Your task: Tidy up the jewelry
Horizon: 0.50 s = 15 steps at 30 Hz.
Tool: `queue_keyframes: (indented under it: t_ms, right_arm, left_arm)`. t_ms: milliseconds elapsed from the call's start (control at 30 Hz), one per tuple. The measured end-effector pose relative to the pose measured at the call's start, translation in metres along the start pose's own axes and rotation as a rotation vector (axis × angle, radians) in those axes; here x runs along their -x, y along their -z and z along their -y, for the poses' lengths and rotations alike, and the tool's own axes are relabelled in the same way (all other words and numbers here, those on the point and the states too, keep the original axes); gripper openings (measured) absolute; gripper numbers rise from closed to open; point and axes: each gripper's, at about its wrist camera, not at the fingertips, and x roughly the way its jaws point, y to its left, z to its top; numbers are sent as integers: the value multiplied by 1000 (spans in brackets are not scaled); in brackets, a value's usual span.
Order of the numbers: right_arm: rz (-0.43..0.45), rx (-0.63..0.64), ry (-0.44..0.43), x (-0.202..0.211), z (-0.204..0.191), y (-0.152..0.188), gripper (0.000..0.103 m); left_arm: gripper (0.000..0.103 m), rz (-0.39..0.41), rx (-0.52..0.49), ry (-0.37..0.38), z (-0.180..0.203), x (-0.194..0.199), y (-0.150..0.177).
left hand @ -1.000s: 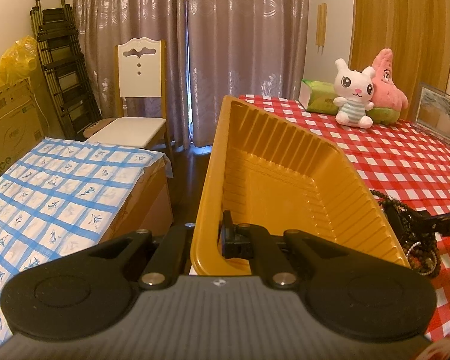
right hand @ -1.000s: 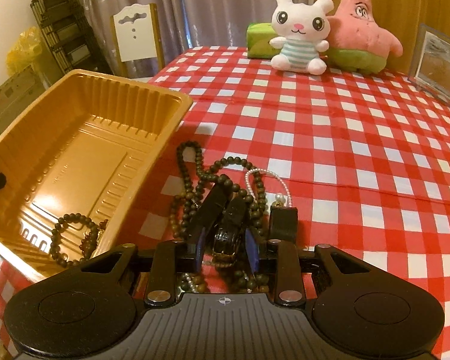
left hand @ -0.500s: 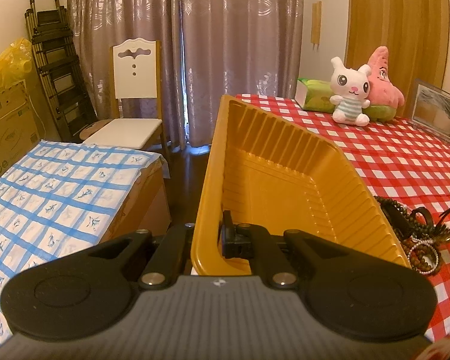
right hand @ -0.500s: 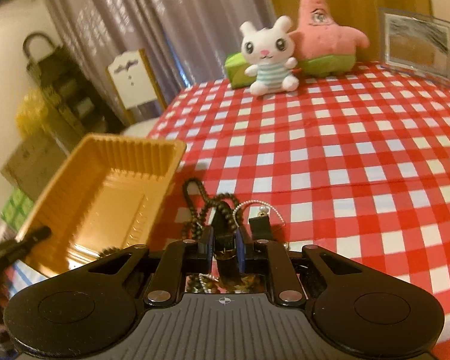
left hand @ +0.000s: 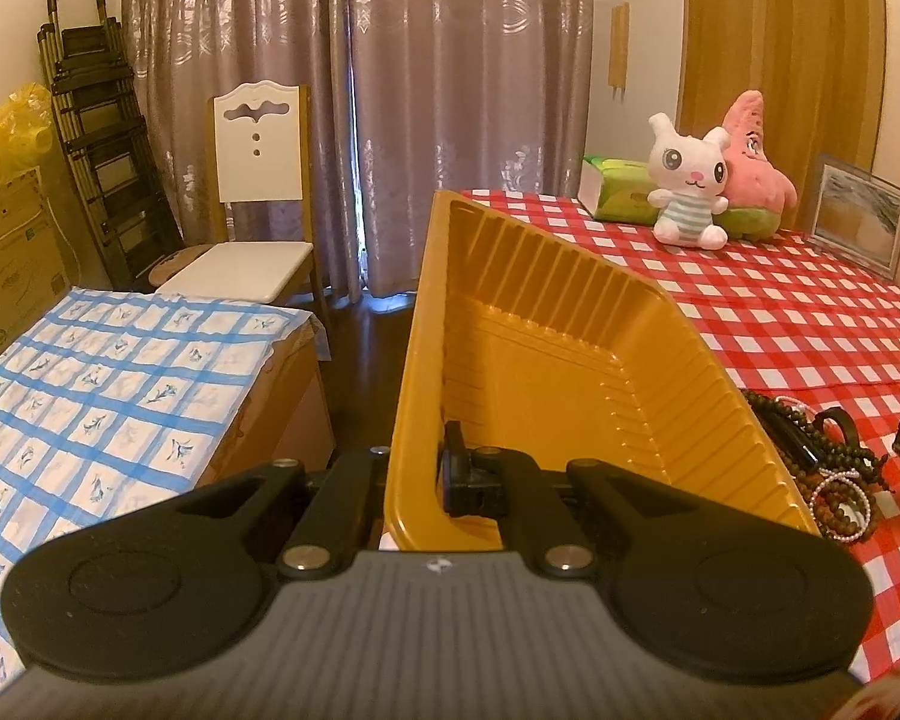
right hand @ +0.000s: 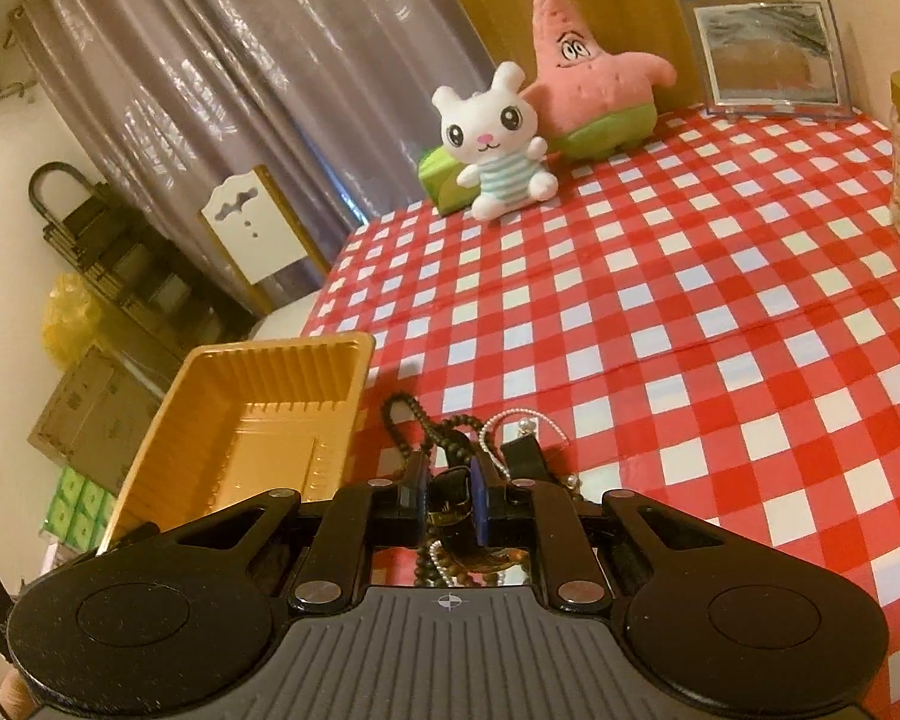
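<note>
The left gripper [left hand: 420, 474] is pinching the tray's [left hand: 546, 354] near wall; the right gripper [right hand: 450, 501] is clamping a dark watch [right hand: 453, 495], tilted sideways.

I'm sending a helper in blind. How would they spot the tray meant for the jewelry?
Find the red-and-white checked table. At its edge nearest the curtains sits the tray, beside a tangle of beaded bracelets. It is the only golden-orange, ribbed plastic container there.

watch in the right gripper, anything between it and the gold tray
Nothing visible blocks the way. The right gripper is shut on the watch, lifted over the pile of bead necklaces. The gold tray sits open just left, its near wall the only thing to clear.
</note>
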Motion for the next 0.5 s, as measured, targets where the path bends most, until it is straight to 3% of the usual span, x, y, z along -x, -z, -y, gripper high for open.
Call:
queue_keyframes:
  t_ms: [500]
  right_arm:
    - [35,4,-142,-15,-57,-4,15]
  left_arm:
    - [4,5,-7,36,-6,-1,-2]
